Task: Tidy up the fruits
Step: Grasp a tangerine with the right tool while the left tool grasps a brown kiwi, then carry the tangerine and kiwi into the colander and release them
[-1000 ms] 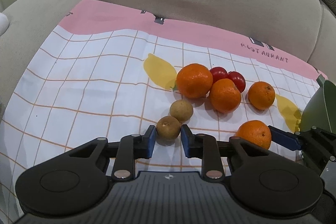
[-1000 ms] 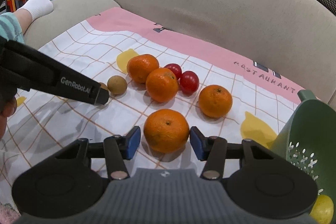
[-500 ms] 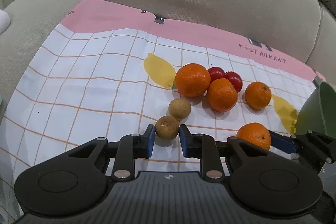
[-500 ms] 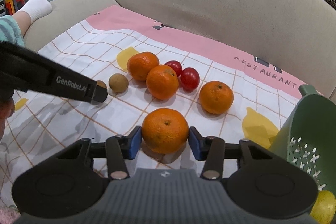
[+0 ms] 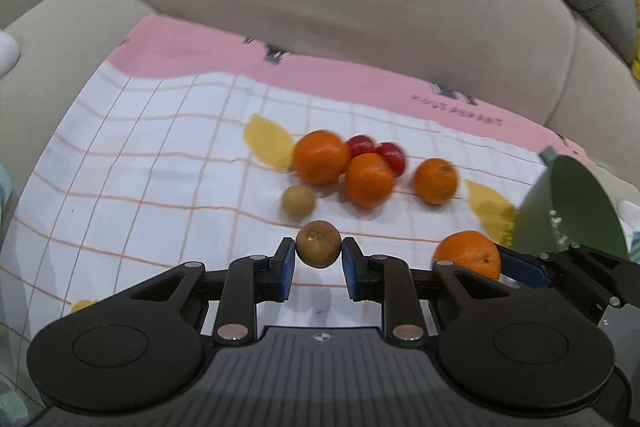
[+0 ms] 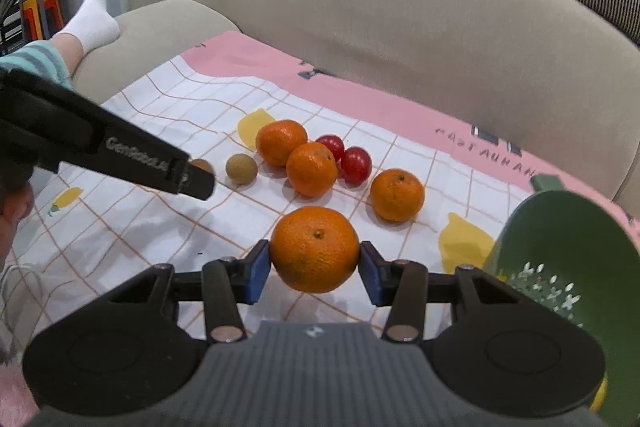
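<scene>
- Both grippers have a fruit each right now. The left gripper point(image 5: 318, 264) has its fingers pinching a small brown fruit point(image 5: 318, 243), looks like a longan, and it sits clear of the cloth with a faint shadow under it.
- The right gripper point(image 6: 315, 270) has its fingers clamped on a big orange point(image 6: 315, 249), blue pads pressed into both sides. It also looks off the checkered cloth point(image 6: 160, 227), which is spread over a sofa seat, no tabletop here.
- Left on the cloth: a second brown fruit point(image 5: 297, 201), three more oranges, two of them touching in a cluster point(image 5: 320, 157) and one apart point(image 5: 435, 181), and two cherry tomatoes point(image 5: 390, 155) tucked behind the cluster.
- A green colander point(image 6: 568, 267) stands tilted at the right edge of the cloth, with something yellow barely visible at its lower edge, maybe a lemon, can't really tell.
- My read: this is the lift-and-carry step, pick is done, nothing dropped off yet.
- Next move probably calls for swinging the orange over to the colander mouth and only letting go once it's inside. Where the longan goes isn't obvious, could be the same colander.
- Watch out: the longan is tiny and round, so it could squirt out if the grip tilts.
</scene>
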The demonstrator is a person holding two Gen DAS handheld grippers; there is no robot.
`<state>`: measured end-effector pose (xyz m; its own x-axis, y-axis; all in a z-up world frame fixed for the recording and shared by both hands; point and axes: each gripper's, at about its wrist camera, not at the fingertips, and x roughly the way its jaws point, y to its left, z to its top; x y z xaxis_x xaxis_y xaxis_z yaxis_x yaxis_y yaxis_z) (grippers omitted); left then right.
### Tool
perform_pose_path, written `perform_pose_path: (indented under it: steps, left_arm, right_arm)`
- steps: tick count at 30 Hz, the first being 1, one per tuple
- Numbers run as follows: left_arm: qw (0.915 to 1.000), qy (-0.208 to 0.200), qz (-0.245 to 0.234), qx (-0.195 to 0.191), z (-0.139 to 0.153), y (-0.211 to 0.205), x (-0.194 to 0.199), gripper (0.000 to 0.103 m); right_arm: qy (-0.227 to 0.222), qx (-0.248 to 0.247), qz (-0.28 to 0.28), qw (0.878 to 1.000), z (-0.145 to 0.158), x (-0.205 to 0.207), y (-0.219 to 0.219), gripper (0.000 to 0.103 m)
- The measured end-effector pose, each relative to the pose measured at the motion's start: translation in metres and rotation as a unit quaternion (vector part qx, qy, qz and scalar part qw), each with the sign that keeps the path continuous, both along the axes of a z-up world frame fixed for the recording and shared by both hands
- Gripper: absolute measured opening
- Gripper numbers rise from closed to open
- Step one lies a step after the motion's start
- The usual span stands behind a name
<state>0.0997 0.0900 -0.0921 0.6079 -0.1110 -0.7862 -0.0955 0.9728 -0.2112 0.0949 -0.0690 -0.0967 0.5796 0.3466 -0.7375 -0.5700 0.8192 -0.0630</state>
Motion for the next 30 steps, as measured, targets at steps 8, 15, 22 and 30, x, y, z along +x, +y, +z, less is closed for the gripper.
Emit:
perform_pose_path:
  steps: [8,15,22,30]
  left_arm:
    - [0.9986,-0.028,-0.045,0.001,0.028,-0.033,-0.01,0.028]
    - [0.9945,-0.043,-0.095,0.008,0.044,-0.069,-0.018,0.028]
    - [0.9876,-0.056,-0.146,0.022,0.063,-0.108,-0.018,0.028]
    - [0.9728,-0.062,-0.221,0.031,0.073,-0.16,-0.01,0.028]
  right_arm:
    - [-0.029,0.0,0.006,1.0,0.026,-0.022,-0.026,0.045]
    - [-0.034,0.005,-0.016,0.999,0.043,-0.029,-0.058,0.045]
    - [-0.046,-0.012,-0.026,0.999,0.057,-0.032,-0.089,0.045]
    - [-0.04,-0.042,-0.03,0.998,0.064,-0.025,-0.128,0.045]
